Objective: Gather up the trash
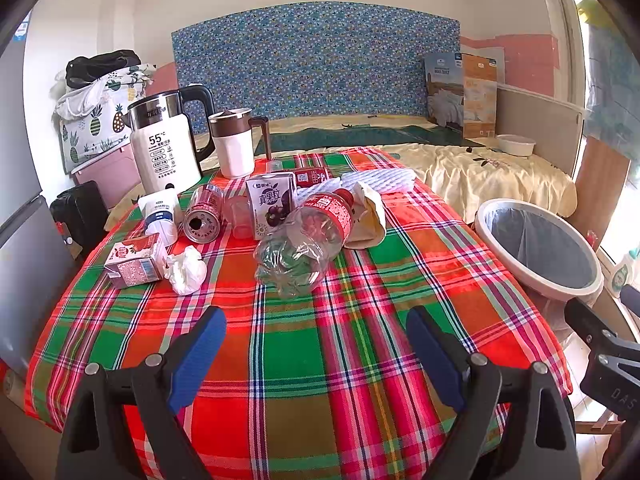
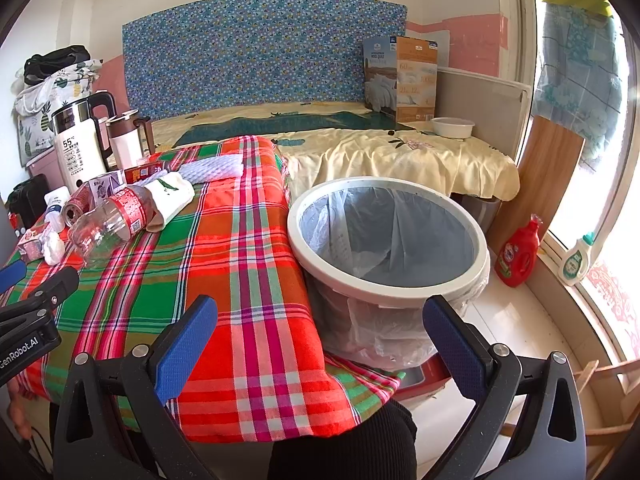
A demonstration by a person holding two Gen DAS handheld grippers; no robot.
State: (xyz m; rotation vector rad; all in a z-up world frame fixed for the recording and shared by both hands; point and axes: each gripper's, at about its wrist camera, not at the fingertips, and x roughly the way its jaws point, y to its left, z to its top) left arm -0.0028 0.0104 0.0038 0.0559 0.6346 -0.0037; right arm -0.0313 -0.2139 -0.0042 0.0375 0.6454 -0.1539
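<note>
Trash lies on the plaid tablecloth [image 1: 320,360]: a crushed clear plastic bottle [image 1: 308,236] with a red label, a crumpled white tissue [image 1: 186,270], a small pink drink carton [image 1: 134,262], a tipped red can [image 1: 204,214] and a purple juice carton [image 1: 269,204]. A white bin [image 1: 536,244] with a liner stands right of the table; it also shows in the right wrist view [image 2: 388,240]. My left gripper [image 1: 316,354] is open and empty above the near cloth, short of the bottle. My right gripper [image 2: 320,352] is open and empty at the table's right edge, beside the bin.
A white kettle [image 1: 164,144] and a white mug [image 1: 236,140] stand at the table's back left. A white tube [image 1: 162,210], a folded cloth [image 1: 370,216] and white foam netting [image 1: 380,180] lie nearby. A bed [image 2: 400,152] lies behind. Detergent bottles [image 2: 518,256] stand by the window.
</note>
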